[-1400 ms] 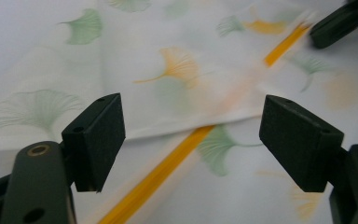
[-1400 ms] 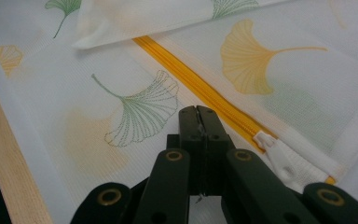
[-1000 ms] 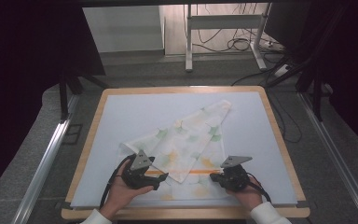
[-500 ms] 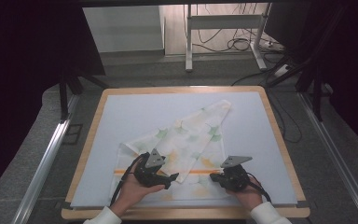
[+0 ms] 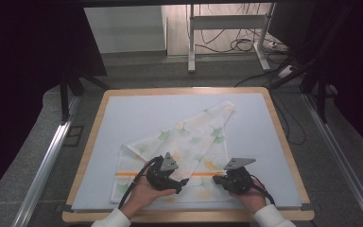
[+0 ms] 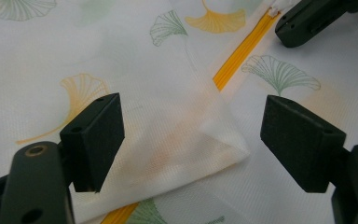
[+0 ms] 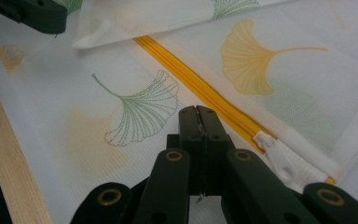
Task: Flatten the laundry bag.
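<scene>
While you work over one mesh laundry bag [image 5: 184,142] with one yellow zipper [image 7: 200,91]:
Left gripper [image 6: 191,140]: jaws wide apart, straddling a folded corner.
Right gripper [image 7: 199,122]: jaws closed together, holding nothing, beside one white zipper pull [image 7: 277,156].

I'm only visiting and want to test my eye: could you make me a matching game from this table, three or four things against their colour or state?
Things:
1. left gripper
2. right gripper
3. zipper band of the white mesh bag printed with ginkgo leaves
4. zipper pull tab
5. wooden rim of the table board

Descriptions:
A. white
B. jaws apart over a folded corner
C. yellow-orange
D. light wood
E. jaws pressed together

Pairs: 1-B, 2-E, 3-C, 4-A, 5-D
</scene>
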A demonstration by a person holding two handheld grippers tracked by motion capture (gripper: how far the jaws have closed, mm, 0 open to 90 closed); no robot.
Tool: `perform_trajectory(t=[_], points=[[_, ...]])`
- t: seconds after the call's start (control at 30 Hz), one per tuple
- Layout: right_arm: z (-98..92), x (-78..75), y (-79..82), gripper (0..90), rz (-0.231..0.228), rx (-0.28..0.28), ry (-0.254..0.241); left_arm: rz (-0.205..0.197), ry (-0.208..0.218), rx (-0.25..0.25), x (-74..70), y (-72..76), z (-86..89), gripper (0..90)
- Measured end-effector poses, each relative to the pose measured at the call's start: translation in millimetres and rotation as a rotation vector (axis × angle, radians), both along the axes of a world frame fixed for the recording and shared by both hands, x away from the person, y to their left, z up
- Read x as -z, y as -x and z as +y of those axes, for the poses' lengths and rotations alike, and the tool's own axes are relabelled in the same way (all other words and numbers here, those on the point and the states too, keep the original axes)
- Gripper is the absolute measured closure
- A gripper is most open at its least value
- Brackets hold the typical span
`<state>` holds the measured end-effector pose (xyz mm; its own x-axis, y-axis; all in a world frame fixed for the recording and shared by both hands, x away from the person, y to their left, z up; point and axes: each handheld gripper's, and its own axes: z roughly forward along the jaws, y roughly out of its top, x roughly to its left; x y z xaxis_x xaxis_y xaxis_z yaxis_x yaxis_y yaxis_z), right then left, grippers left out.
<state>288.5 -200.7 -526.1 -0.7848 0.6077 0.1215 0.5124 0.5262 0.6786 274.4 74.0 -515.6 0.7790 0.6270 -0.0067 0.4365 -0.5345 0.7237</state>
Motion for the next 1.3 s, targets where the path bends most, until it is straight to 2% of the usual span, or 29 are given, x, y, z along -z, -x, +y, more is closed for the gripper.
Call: perform_trajectory(t=[0.13,0.23,0.43,0.67,0.83,1.03,1.17,1.23,1.3], points=[[0.0,0.0,0.1,89.2,0.000,0.000,0.000,0.011,-0.011,0.010,5.5,0.4,-4.6,21.5],[0.1,0.0,0.1,89.2,0.001,0.001,0.000,0.014,-0.035,0.028,10.3,2.6,-9.7,21.4],[0.1,0.0,0.1,89.2,0.000,0.000,0.000,0.022,-0.066,0.032,15.3,3.3,-13.5,23.3],[0.1,0.0,0.1,89.2,-0.003,-0.001,0.002,0.031,-0.075,0.025,17.4,1.5,-13.5,28.4],[0.4,0.0,0.3,89.2,-0.001,0.001,0.001,0.046,-0.064,0.004,16.4,-2.8,-9.9,40.0],[0.4,0.0,0.4,89.2,-0.001,0.002,0.002,0.038,-0.060,-0.017,15.7,-6.7,-7.1,60.7],[0.5,0.1,0.4,89.2,-0.002,0.002,0.002,0.051,-0.048,-0.004,15.3,-8.8,-6.1,70.5],[0.5,0.0,0.4,89.2,-0.002,0.001,0.002,0.052,-0.045,-0.005,15.1,-8.8,-6.6,71.6],[0.4,0.0,0.4,89.2,-0.002,0.001,0.002,0.044,-0.044,-0.012,14.9,-8.6,-5.8,79.2]])
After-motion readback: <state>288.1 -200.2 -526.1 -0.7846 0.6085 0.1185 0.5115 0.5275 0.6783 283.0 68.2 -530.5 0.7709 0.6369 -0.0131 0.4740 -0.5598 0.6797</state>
